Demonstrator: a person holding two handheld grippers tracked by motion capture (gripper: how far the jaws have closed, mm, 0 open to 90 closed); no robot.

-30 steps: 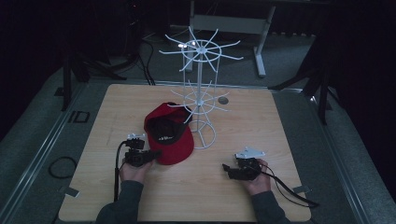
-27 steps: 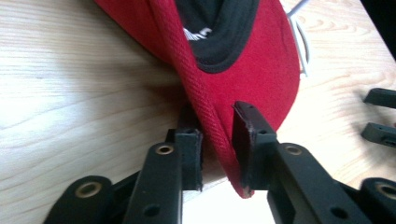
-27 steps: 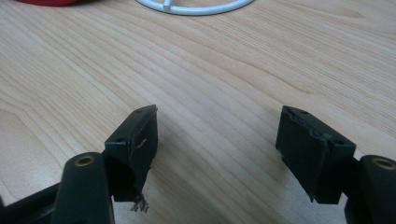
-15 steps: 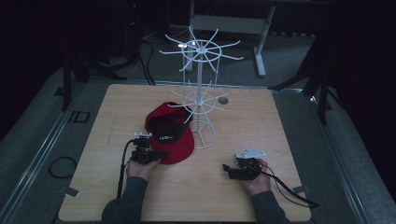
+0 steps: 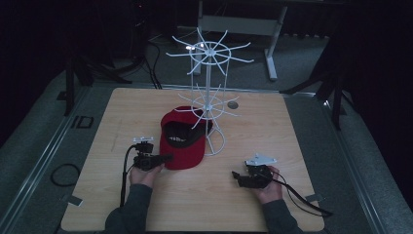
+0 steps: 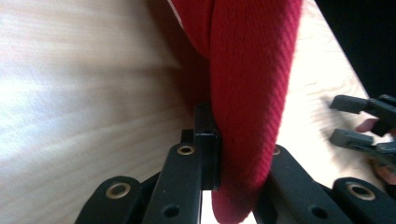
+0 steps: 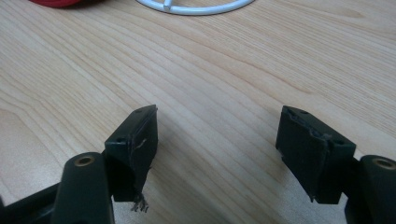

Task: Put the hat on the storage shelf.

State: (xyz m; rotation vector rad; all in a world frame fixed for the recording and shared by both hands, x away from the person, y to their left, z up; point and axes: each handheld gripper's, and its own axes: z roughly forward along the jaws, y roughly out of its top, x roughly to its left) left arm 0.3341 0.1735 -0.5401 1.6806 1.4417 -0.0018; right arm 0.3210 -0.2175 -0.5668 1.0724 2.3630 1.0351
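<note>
The person wears dark grey sleeves [image 5: 134, 212]. Both tongs are black with brass-coloured screws [image 7: 84, 161], and the right tongs [image 5: 237, 176] carry a grey plate and a black cable.

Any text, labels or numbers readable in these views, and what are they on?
"ID": large dark letters on the grey floor mat left of the table.
White print on the black inside of the red cap: too small and blurred to read.
Grippers and white rack: no readable markings.
</note>
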